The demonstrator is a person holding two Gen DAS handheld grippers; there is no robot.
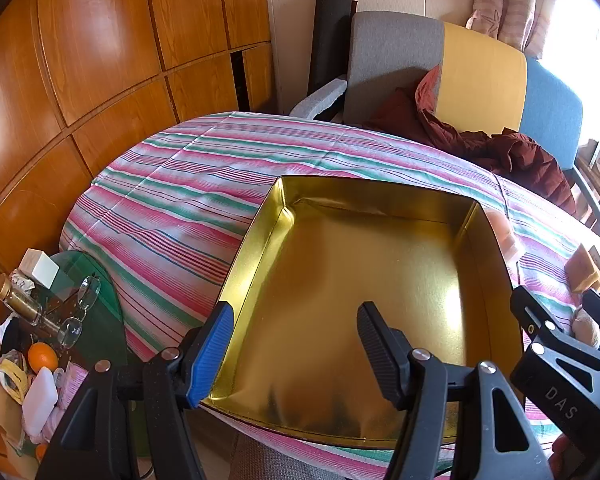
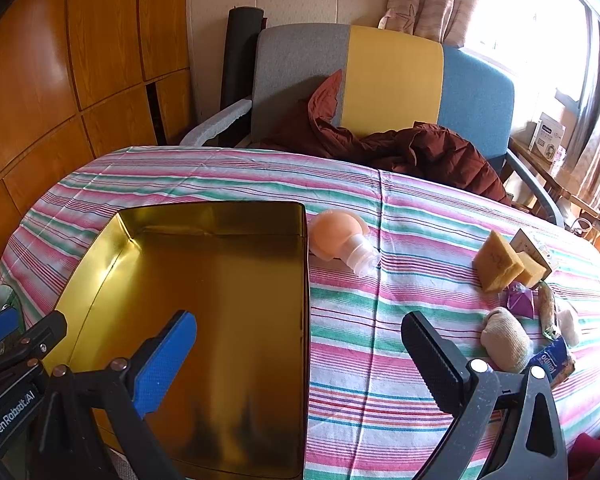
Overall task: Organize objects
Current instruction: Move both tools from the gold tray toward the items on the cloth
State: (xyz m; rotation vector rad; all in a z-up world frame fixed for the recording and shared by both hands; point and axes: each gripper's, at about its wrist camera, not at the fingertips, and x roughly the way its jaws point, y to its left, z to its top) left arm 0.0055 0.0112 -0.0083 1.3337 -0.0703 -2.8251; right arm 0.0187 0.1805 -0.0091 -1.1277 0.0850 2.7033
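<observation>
Gold tin [image 2: 220, 300] sits empty; nothing sorted yet. Peach bottle [image 2: 336, 240], sponges [image 2: 496, 260] and sock [image 2: 504, 340] wait on the striped cloth. Left gripper [image 1: 296, 344] and right gripper [image 2: 300, 344] both gape, holding nothing.

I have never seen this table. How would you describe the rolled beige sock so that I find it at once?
Start at the gold tray on the striped tablecloth and look to its right, past the peach bottle, to the small cluster of things. The rolled beige sock lies nearest the camera there, just below the yellow sponges. It alone is soft, rounded and knitted.
</observation>
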